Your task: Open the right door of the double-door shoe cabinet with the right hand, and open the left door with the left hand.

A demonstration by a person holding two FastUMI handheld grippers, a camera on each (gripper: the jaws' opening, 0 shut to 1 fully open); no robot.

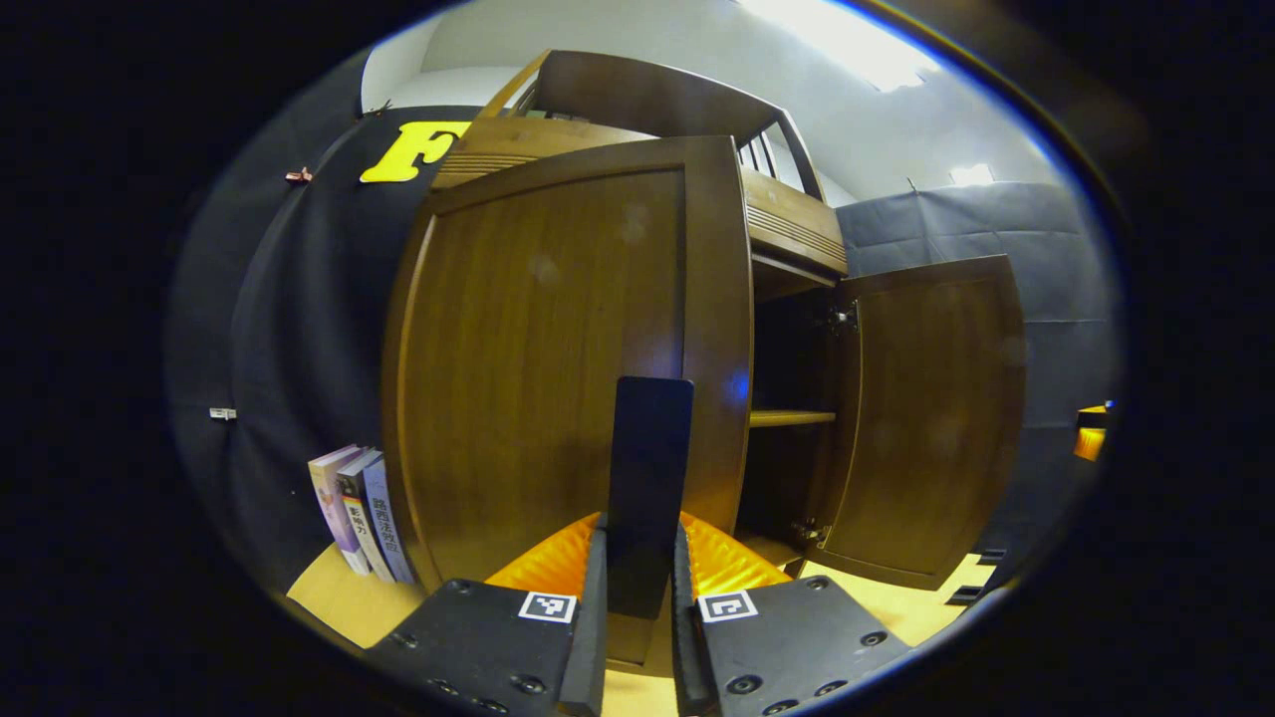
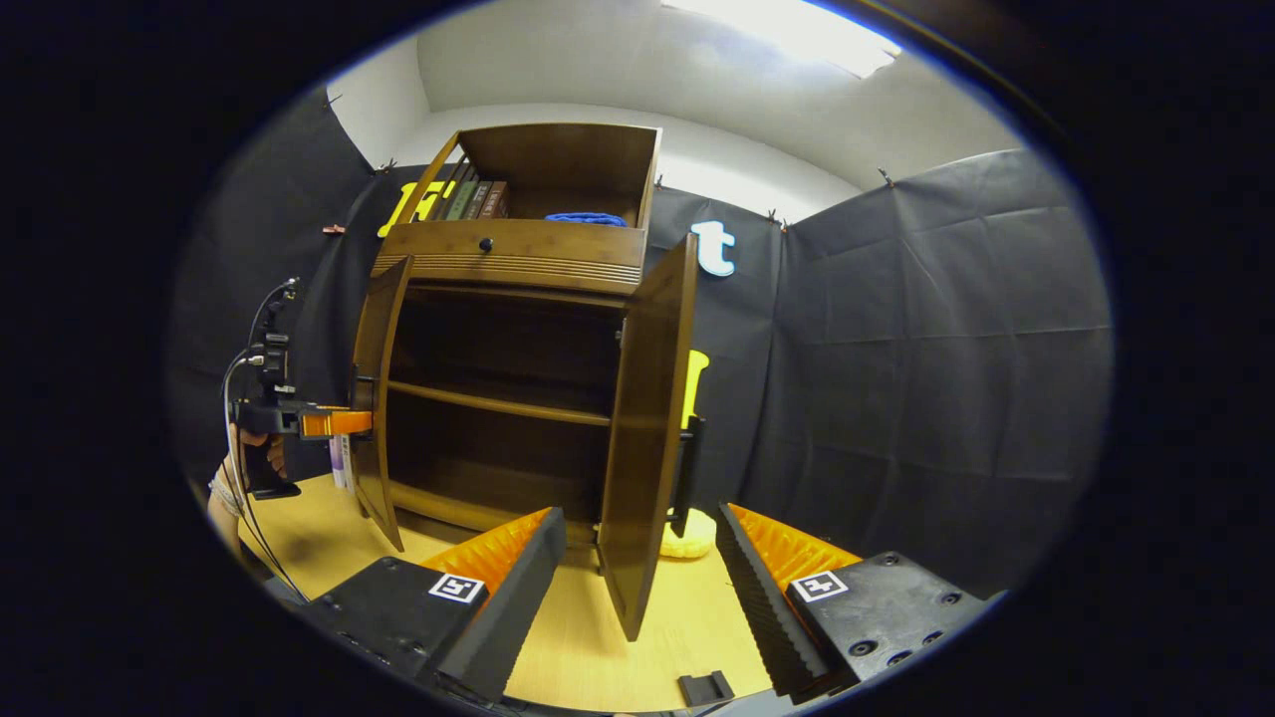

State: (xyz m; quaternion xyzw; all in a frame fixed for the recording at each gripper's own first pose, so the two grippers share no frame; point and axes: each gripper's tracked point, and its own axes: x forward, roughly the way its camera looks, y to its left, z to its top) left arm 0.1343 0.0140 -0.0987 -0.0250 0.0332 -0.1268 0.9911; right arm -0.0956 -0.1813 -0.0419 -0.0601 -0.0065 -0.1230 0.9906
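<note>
At centre frame of the left gripper view, the left gripper (image 1: 642, 558) is clenched on the dark upright handle (image 1: 649, 478) of the left door (image 1: 543, 378), both fingers pressing its sides. Right door (image 1: 931, 418) stands swung out at right of that frame; in the right gripper view it shows edge-on at centre, with the right gripper (image 2: 637, 568) released, jaws wide, near the door but not touching it. Shoe cabinet (image 2: 518, 259): judged rigid wood, doors stiff and moderately heavy, swinging on hinges; the handle is the sensible hold, its smooth surface possibly slippery. Interior is dark, so contents cannot be made out. Left door's hinges are hidden, and the handle's foot is lost behind the fingers.
</note>
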